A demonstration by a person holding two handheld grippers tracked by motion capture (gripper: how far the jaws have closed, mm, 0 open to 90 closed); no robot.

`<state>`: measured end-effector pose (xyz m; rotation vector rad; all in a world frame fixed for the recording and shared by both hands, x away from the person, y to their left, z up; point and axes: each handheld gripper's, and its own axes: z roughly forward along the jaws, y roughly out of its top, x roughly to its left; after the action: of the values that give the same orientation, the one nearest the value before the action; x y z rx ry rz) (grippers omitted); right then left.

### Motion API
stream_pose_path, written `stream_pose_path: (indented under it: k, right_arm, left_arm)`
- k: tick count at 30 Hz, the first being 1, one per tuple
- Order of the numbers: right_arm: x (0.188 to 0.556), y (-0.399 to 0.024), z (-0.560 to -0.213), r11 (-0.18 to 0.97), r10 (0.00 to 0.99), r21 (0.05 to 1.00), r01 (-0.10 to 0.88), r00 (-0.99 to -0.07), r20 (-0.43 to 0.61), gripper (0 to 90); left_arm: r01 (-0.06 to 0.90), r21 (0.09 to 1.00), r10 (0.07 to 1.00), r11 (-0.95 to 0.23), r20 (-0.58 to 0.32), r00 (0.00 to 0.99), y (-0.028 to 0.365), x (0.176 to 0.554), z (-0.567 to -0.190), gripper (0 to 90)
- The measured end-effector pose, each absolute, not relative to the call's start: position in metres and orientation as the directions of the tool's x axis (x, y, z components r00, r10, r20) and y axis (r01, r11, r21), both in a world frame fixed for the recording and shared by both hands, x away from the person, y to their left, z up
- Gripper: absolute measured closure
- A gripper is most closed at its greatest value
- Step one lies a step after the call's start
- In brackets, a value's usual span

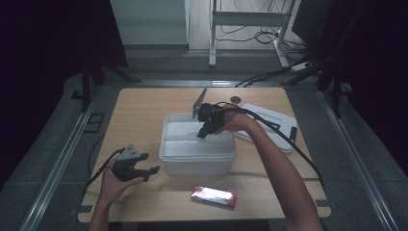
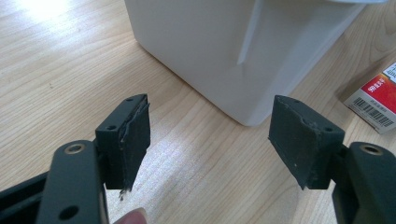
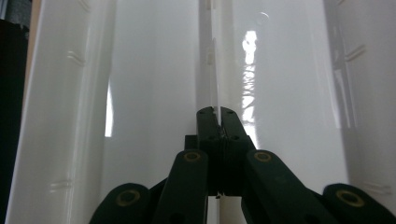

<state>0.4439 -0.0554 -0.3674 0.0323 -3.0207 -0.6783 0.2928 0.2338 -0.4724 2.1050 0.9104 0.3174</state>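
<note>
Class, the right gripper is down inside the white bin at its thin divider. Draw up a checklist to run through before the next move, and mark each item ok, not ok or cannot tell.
1. Right gripper shut on the divider: ok; the jaws meet on its thin edge.
2. Grip centred on the divider: ok in the right gripper view; it runs straight up between the jaws.
3. Divider free to slide out of its slots: cannot tell.
4. Left gripper ready to steady the white bin: not ok; jaws open, short of the bin's corner, touching nothing.
5. Lid out of the way: ok; it lies beside the bin.
6. Red packet out of the way: ok; it lies in front of the bin.
</note>
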Motion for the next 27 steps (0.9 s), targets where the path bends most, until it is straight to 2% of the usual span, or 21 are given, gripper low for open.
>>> stream_pose_path:
  k: [16, 27]
  right_arm:
    - [0.437, -0.064, -0.340, 0.876, -0.021, 0.482, -0.015, -1.000, 0.008, 89.0]
    - [0.429, -0.084, -0.308, 0.850, 0.001, 0.527, -0.021, -0.999, -0.041, 89.0]
  left_arm:
    - [0.495, 0.764, 0.705, -0.414, -0.075, 0.705, 0.234, 0.292, -0.472, 29.5]
    - [0.497, 0.761, 0.705, -0.418, -0.073, 0.706, 0.234, 0.293, -0.473, 29.5]
